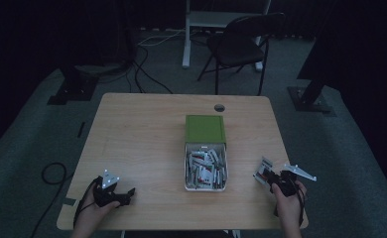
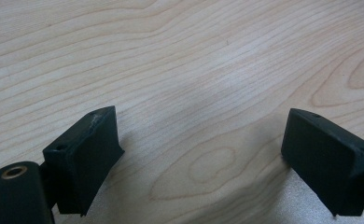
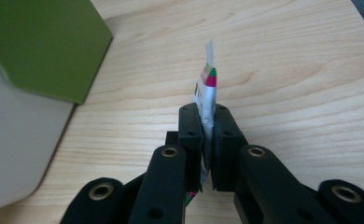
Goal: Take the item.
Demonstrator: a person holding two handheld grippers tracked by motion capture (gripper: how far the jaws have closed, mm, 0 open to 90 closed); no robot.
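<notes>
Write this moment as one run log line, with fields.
left gripper: open, over bare table | right gripper: shut on sachet | box: open, holds sachets, green lid behind

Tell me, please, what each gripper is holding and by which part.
The right gripper is shut on a sachet, pinched at its lower part, with the top end sticking out past the jaws. The left gripper is open and holds nothing.
</notes>
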